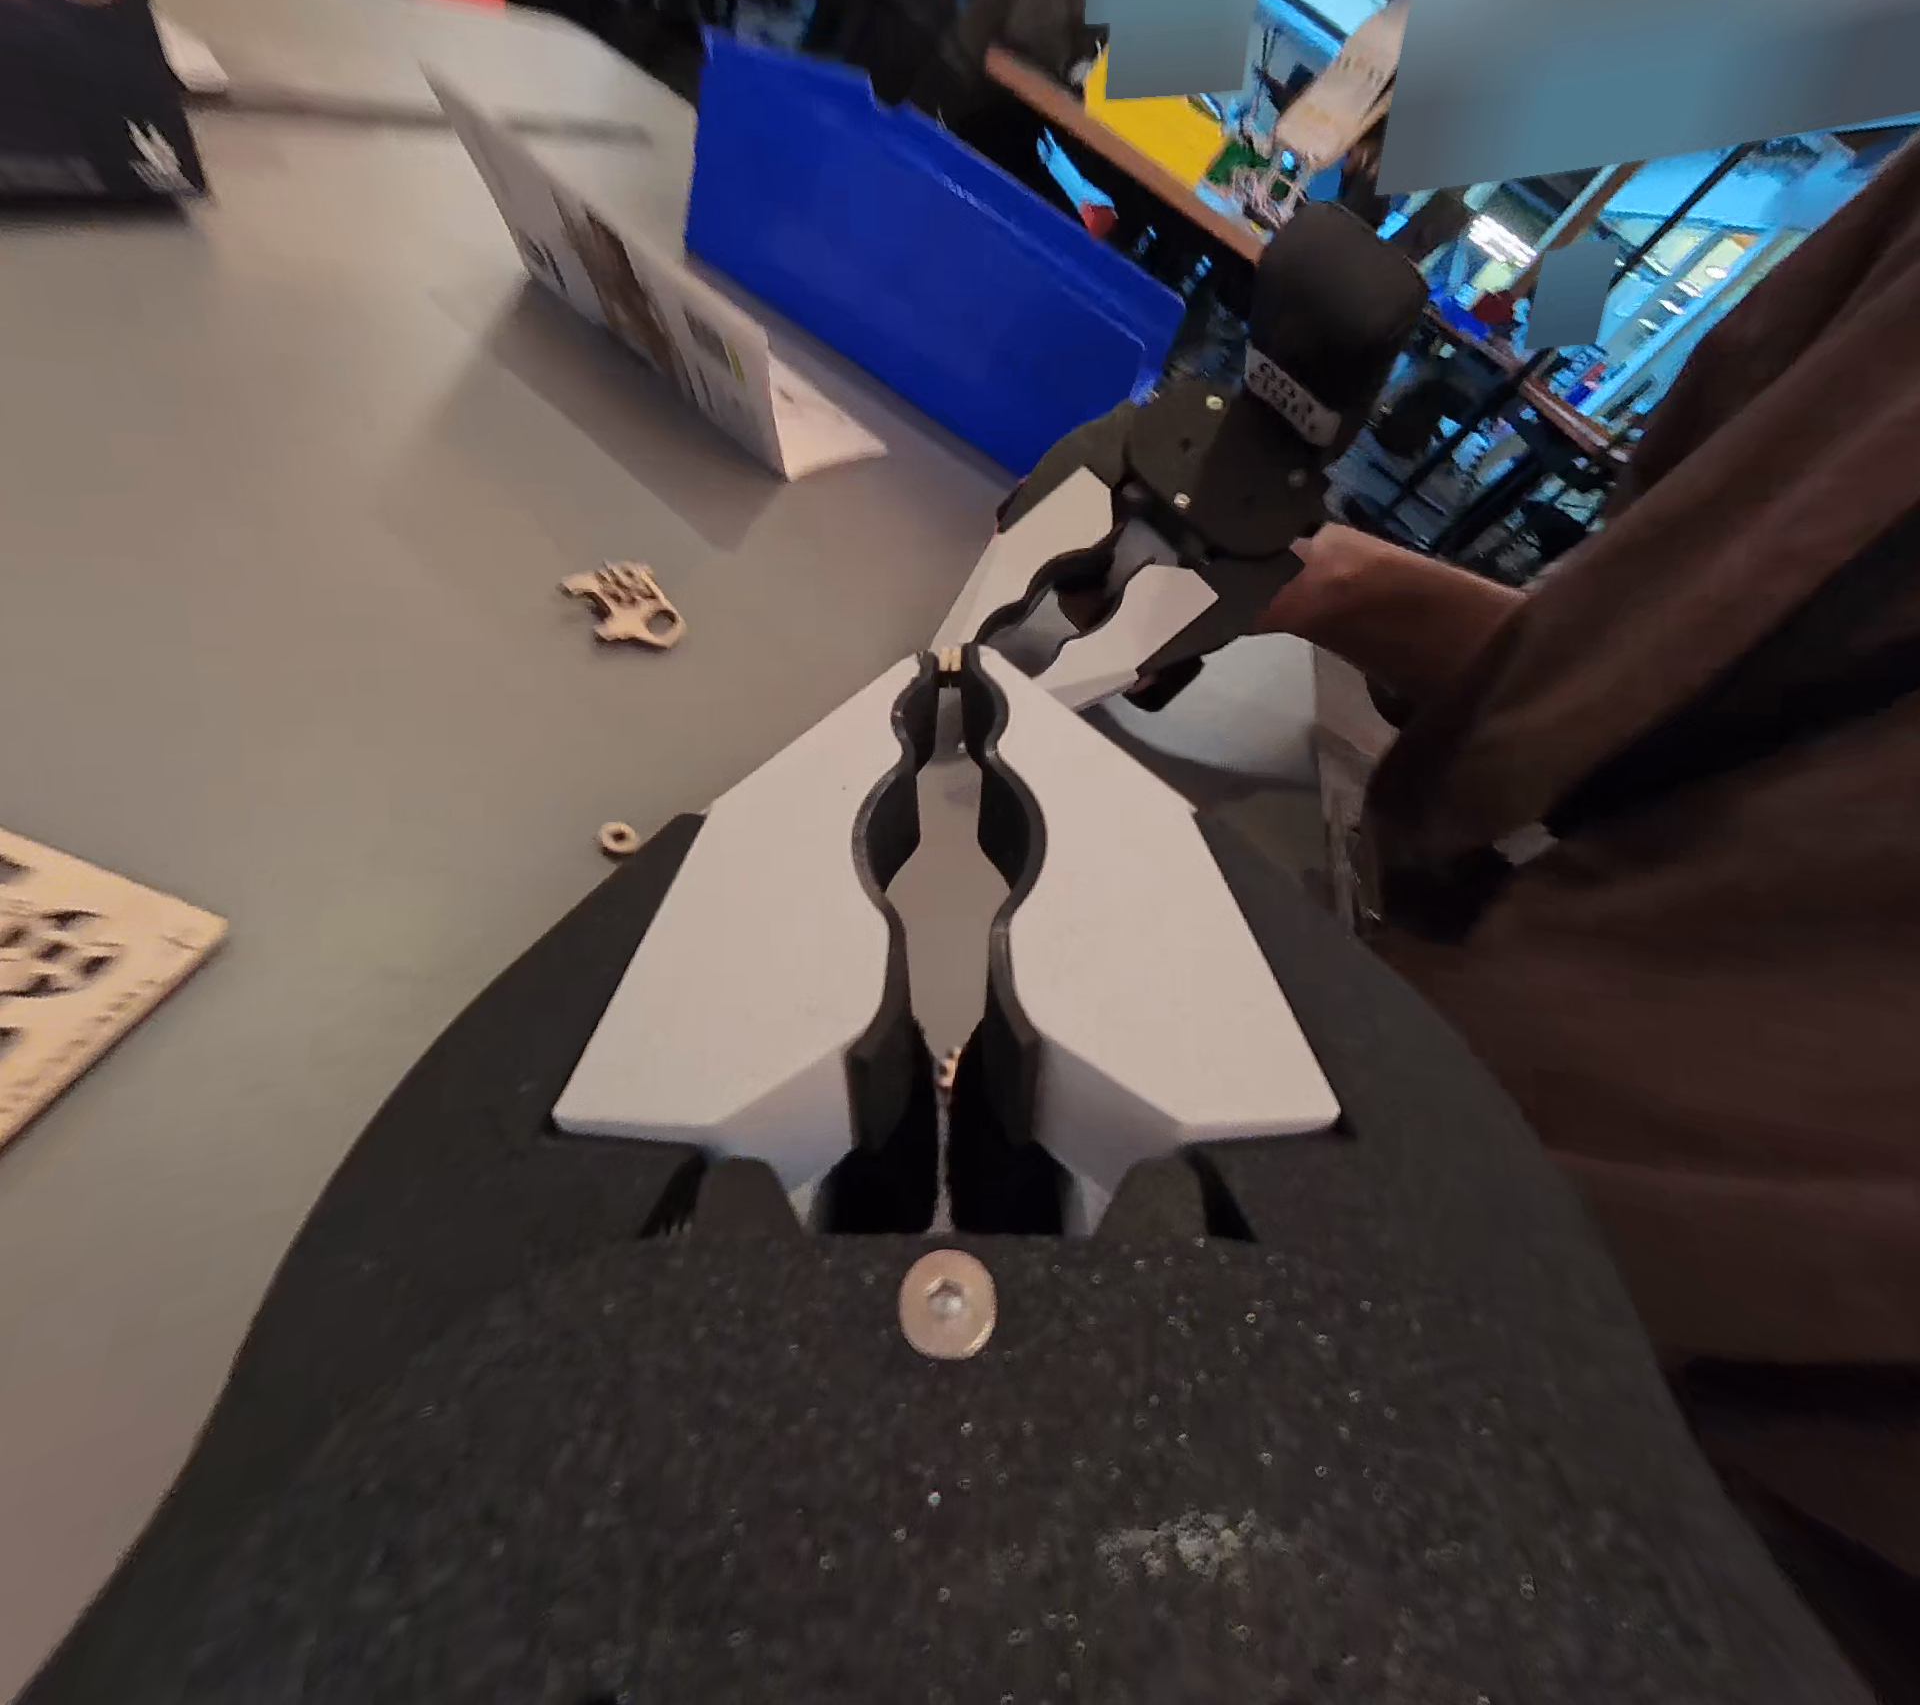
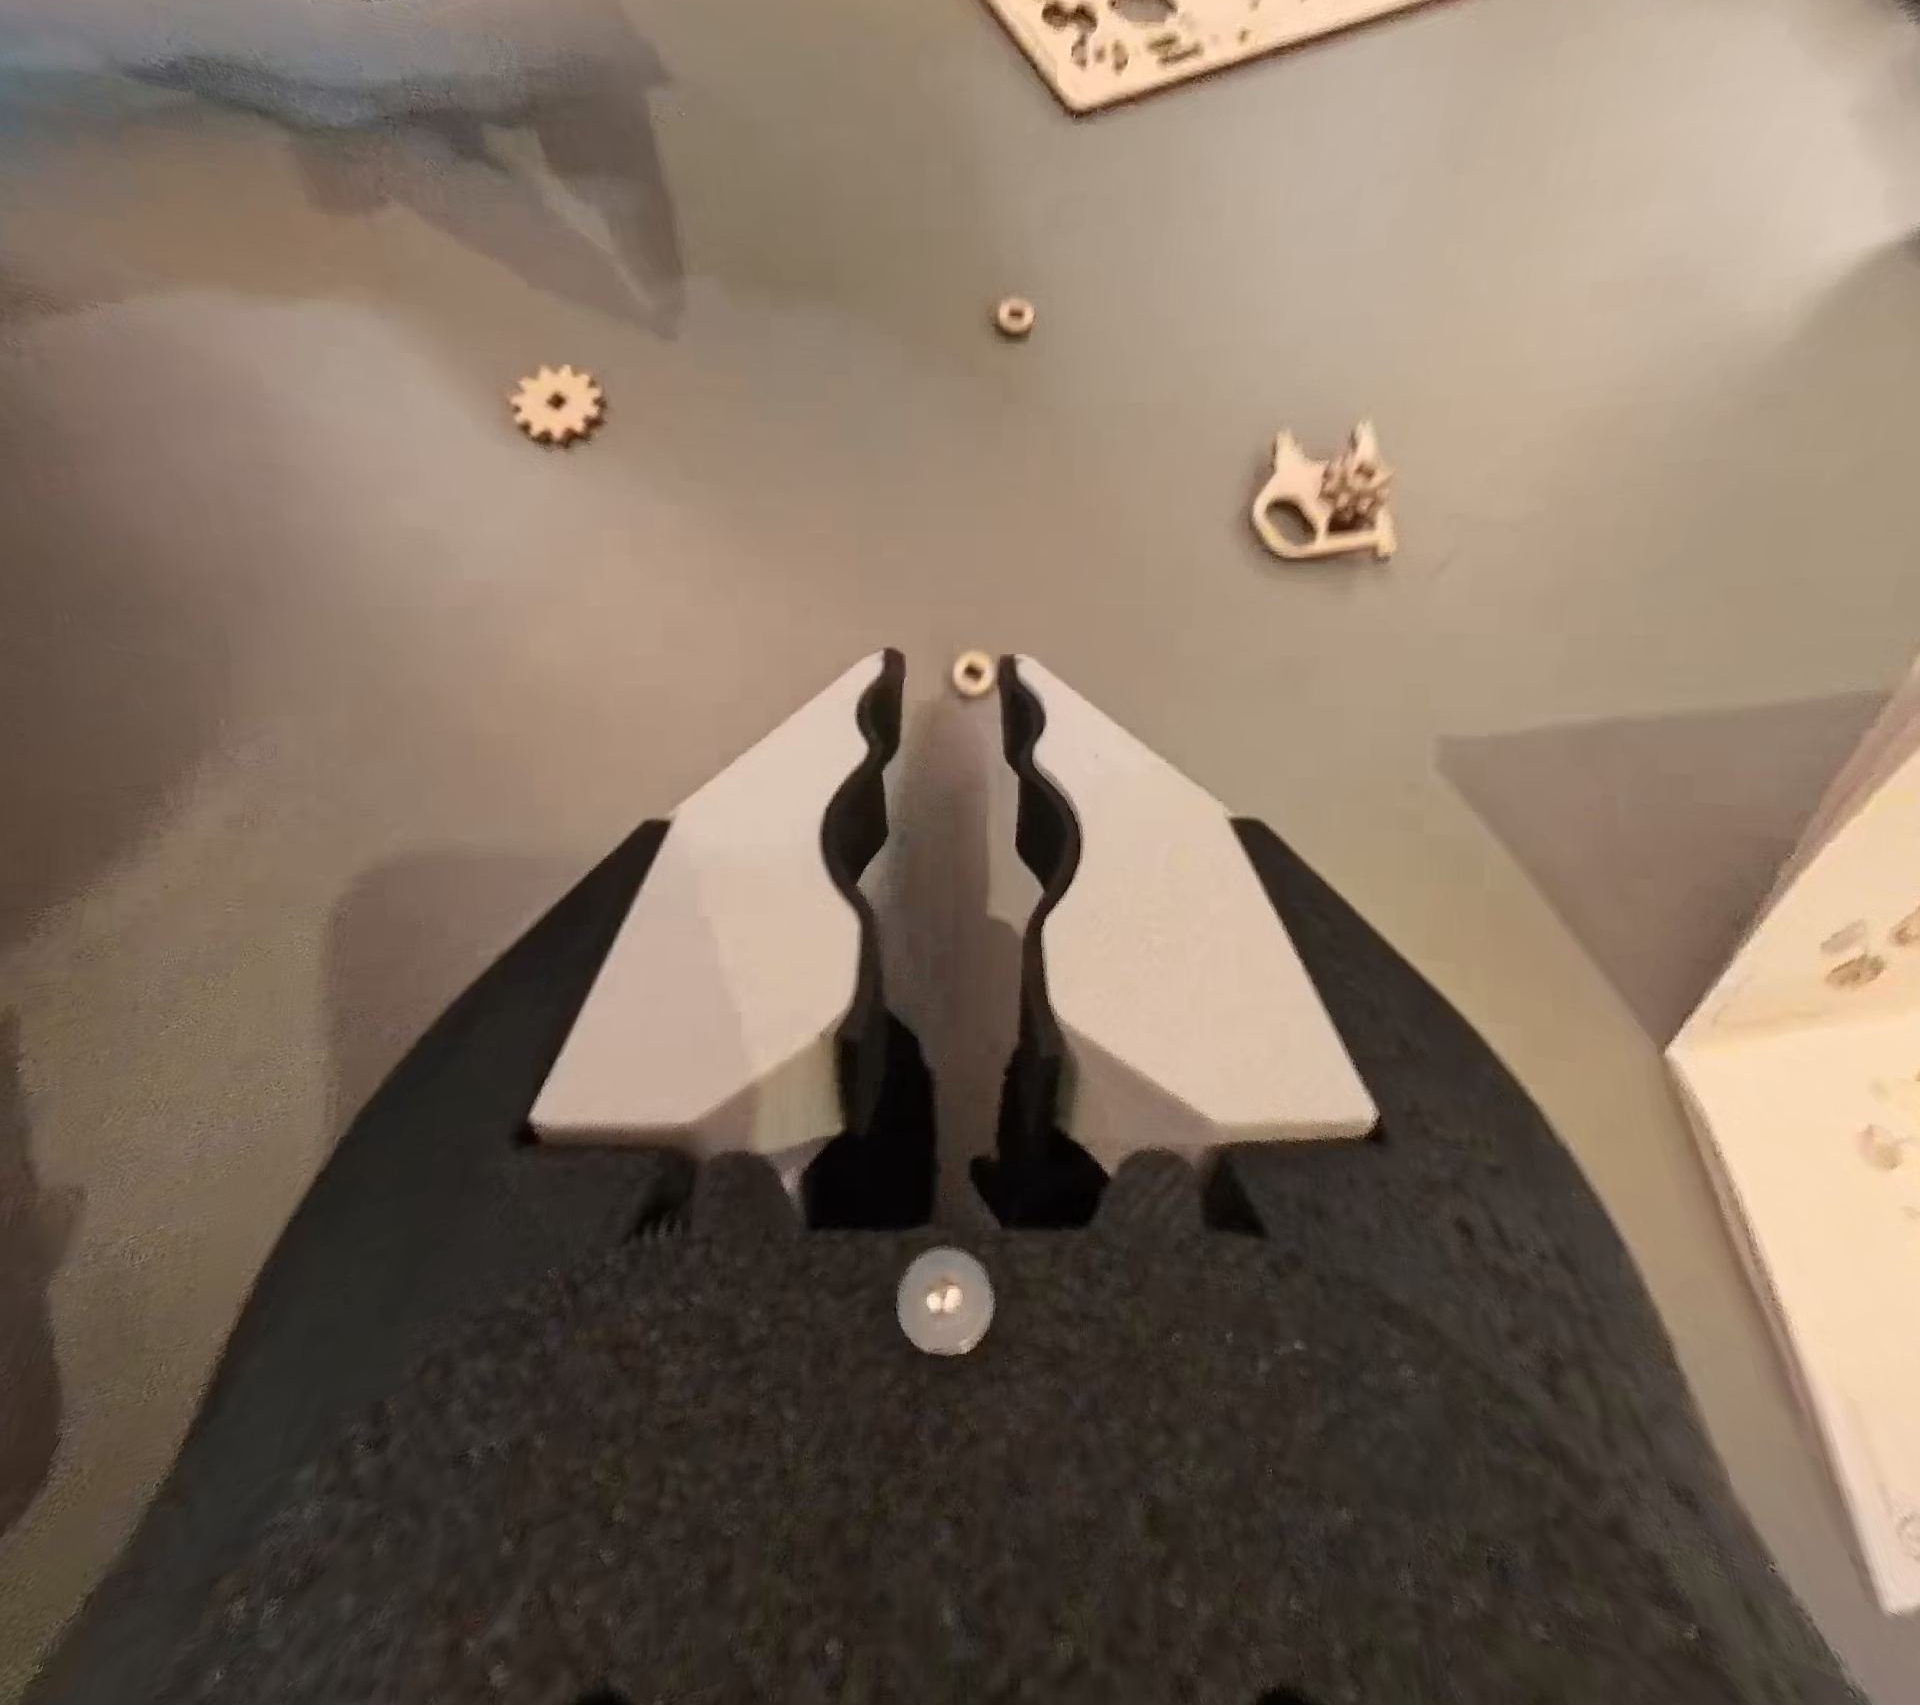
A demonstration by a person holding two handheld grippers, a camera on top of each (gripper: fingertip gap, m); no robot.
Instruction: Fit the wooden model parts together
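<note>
Wooden ring (image 2: pixel 972 671) is lying at 12 o'clock between open right gripper (image 2: pixel 948 668) tips; left gripper (image 1: pixel 948 660) is pinching a small wooden piece (image 1: pixel 948 661).

We see the grey table (image 1: pixel 312 408) lit evenly from above in the left wrist view, with soft shadows beside the folded leaflet (image 1: pixel 644 305); the windows behind glow a strong blue, and the background smears with motion blur. In the right wrist view the light turns warm and dimmer, broad shadows fall upper left, and wide-angle bending curves every edge.
</note>
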